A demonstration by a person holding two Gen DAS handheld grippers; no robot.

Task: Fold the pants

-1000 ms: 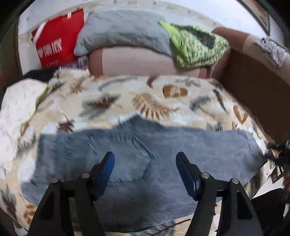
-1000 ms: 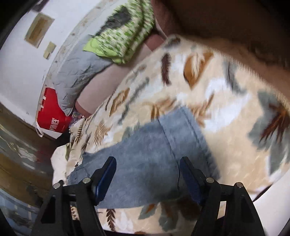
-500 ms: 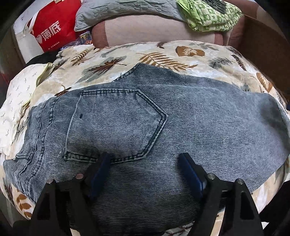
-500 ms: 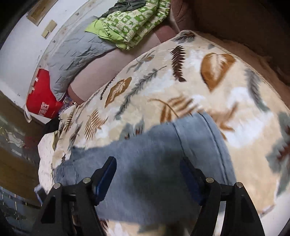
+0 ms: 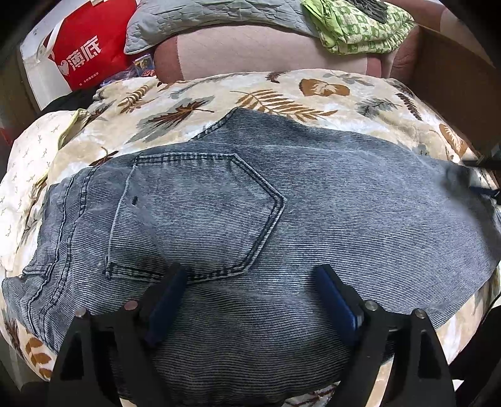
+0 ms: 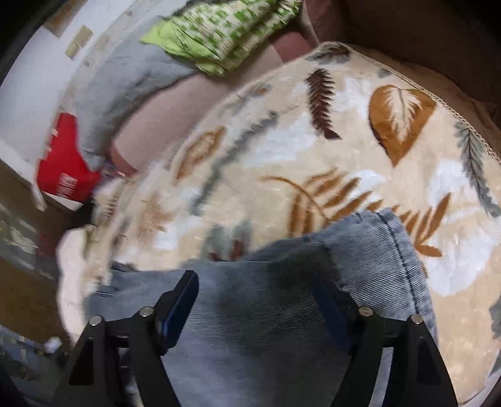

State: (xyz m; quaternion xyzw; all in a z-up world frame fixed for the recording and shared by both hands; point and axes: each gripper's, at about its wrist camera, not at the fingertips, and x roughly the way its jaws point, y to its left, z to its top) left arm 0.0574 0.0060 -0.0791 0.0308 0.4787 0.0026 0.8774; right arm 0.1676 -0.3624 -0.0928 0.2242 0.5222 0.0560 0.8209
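Blue denim pants (image 5: pixel 281 219) lie flat across a leaf-print blanket (image 5: pixel 281 90), waistband to the left, back pocket (image 5: pixel 200 213) facing up. My left gripper (image 5: pixel 250 281) is open, low over the near edge of the pants just below the pocket. In the right wrist view the leg-hem end of the pants (image 6: pixel 360 260) lies on the blanket (image 6: pixel 313 141). My right gripper (image 6: pixel 256 291) is open, close above that end. The view is blurred.
A pink cushion (image 5: pixel 250 53), a grey quilted cover (image 5: pixel 213 12) and a green patterned cloth (image 5: pixel 357 25) lie behind the blanket. A red bag (image 5: pixel 81 47) stands at the back left. A brown couch arm (image 5: pixel 454 72) rises at the right. A white cloth (image 5: pixel 28 162) lies left.
Both grippers have come down closer to the pants. The left one now sits just over the near edge below the pocket. The right one has moved lower over the hem end.
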